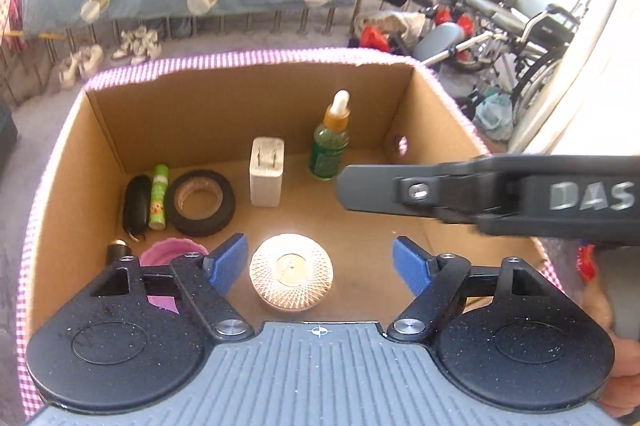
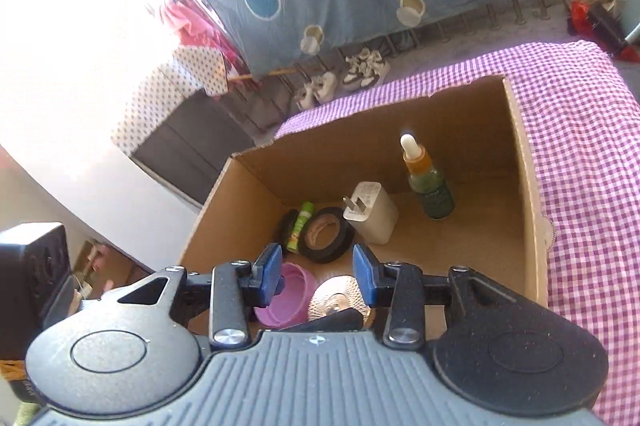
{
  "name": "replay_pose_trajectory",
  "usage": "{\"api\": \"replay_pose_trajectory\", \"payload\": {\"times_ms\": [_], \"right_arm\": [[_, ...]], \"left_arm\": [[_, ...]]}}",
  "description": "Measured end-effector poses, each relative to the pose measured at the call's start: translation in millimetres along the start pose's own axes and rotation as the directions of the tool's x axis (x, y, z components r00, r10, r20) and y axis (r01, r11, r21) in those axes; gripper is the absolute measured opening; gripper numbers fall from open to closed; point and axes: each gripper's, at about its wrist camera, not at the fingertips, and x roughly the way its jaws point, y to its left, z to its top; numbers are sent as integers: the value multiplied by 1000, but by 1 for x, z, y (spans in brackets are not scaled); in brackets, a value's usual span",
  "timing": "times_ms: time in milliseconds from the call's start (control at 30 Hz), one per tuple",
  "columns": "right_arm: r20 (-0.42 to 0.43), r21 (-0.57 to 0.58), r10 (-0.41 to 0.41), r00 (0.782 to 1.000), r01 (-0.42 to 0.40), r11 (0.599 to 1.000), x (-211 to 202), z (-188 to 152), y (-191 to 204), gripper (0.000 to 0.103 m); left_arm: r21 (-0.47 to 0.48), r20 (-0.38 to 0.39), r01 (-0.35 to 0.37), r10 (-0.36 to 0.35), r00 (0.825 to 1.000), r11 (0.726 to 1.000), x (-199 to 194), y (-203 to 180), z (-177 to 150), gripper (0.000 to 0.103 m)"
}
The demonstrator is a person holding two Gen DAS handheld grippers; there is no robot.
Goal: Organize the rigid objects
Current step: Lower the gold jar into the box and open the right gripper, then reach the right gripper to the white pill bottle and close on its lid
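An open brown cardboard box (image 1: 248, 106) stands on a purple-and-white checked cloth (image 2: 580, 146) and holds the rigid objects in two loose rows. Along the far row, from the left in the left wrist view: a black oblong fob with a small metal ring (image 1: 135, 204), a light green tube printed with a yellow cartoon figure (image 1: 158, 197) lying just beside it, a roll of black tape with a brown cardboard core (image 1: 200, 203) lying flat, a white plug adapter (image 1: 266, 173) standing on end with its two metal prongs facing the camera, and a green glass dropper bottle with an amber collar and white rubber bulb (image 1: 331, 142) standing upright near the back wall. In the near row lie a round white ribbed lid with a shiny centre (image 1: 291, 272), flat on the box floor, a shallow pink round cap (image 1: 172, 252), and a dark object with a brass tip (image 1: 119, 249), partly hidden. The left gripper (image 1: 318, 266) hangs over the ribbed lid with its blue-padded jaws spread wide to either side of it, not touching it. The right gripper (image 2: 318, 276) holds its jaws partly apart above the pink cap and the lid, pinching nothing; its dark body crosses the left wrist view at right
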Motion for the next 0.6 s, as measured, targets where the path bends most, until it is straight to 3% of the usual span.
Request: {"api": "replay_pose_trajectory", "payload": {"times_ms": [100,333,567,600], "right_arm": [[61,71,104,993,-108,992,-36,-14,3,43],[198,79,120,973,-138,987,-100,-54,18,44],[176,88,110,978,-127,988,-94,-91,35,44],[163,86,114,980,-130,988,-89,-93,37,49]], "left_arm": [[35,57,20,-22,998,999,-27,-9,-8,85],[77,136,91,-101,986,993,-86,-12,-34,94],[64,207,27,-40,977,998,-126,12,-67,97],[58,212,10,-22,977,998,-129,16,-70,98]]}}
